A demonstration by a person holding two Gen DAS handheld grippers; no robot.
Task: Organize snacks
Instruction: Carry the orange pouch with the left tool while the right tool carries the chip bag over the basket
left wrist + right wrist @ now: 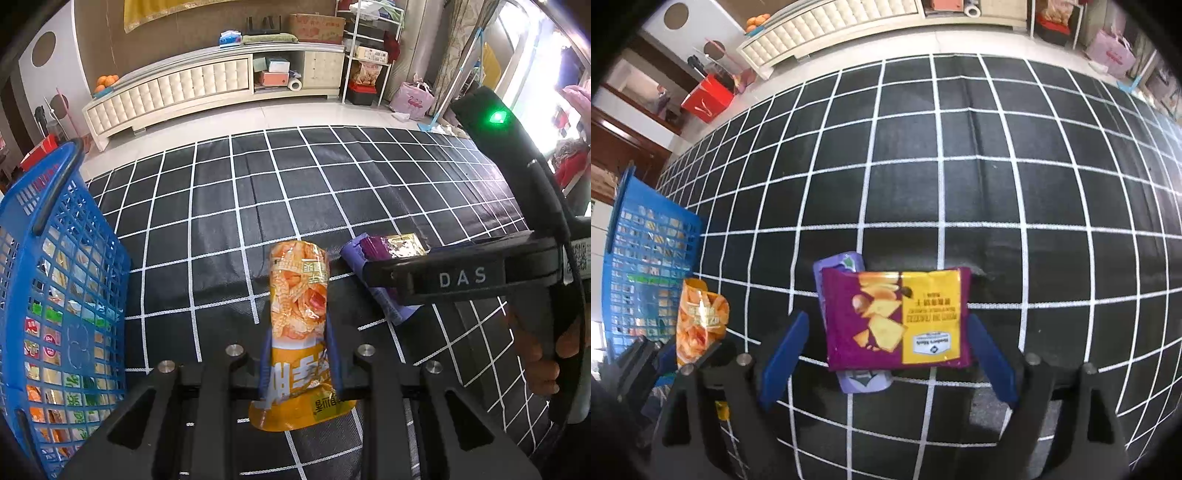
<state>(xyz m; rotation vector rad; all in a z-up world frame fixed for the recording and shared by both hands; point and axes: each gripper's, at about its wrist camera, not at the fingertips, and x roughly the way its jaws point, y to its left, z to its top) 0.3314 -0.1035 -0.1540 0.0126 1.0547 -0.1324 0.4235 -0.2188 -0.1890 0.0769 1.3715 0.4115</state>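
My left gripper is shut on an orange snack bag, which stands up between the blue fingers above the black checked cloth; it also shows in the right wrist view. My right gripper is open, its blue fingers on either side of a purple and yellow chip bag. That bag lies on top of a lavender packet on the cloth. A blue basket with several snack packs stands at the left, also seen in the right wrist view.
The right gripper's black body reaches in from the right of the left wrist view, over the purple bag. Beyond the cloth are a tiled floor, a cream TV cabinet, a red bag and a pink bag.
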